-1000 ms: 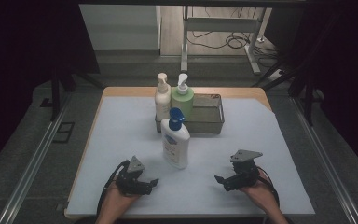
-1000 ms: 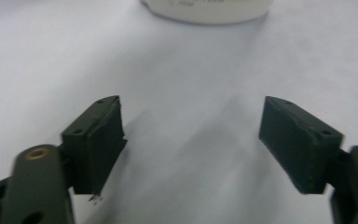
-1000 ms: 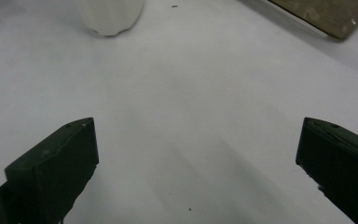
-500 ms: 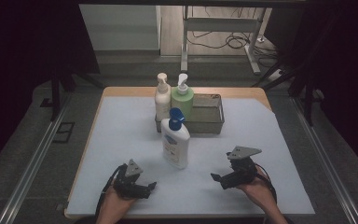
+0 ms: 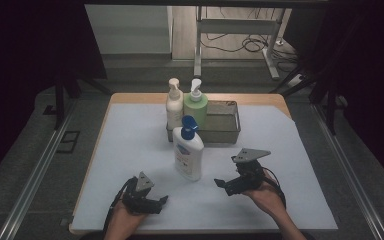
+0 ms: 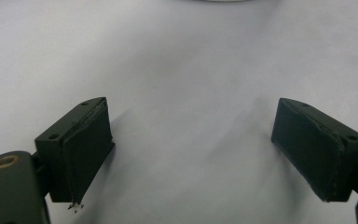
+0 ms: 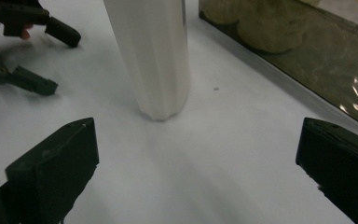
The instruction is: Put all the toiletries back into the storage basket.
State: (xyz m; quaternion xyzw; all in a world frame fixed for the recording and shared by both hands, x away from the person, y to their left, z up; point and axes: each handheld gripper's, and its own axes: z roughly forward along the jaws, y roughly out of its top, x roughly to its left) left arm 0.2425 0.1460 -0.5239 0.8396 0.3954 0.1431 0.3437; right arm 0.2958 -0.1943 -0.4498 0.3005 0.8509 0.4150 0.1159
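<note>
White sheeting covers the table [image 5: 130, 150]. At its far side a metal basket [image 5: 227, 122] sits with a cream pump bottle [image 5: 174, 105] and a green pump bottle [image 5: 196, 105] at its left end. Just in front stands a white bottle with a blue pump [image 5: 188, 150], upright on the sheet. To its right the right gripper [image 5: 225, 184] points at it, jaws wide apart and empty. The left gripper [image 5: 161, 202] lies low near the front edge, its jaws having just been opening, nothing between them.
</note>
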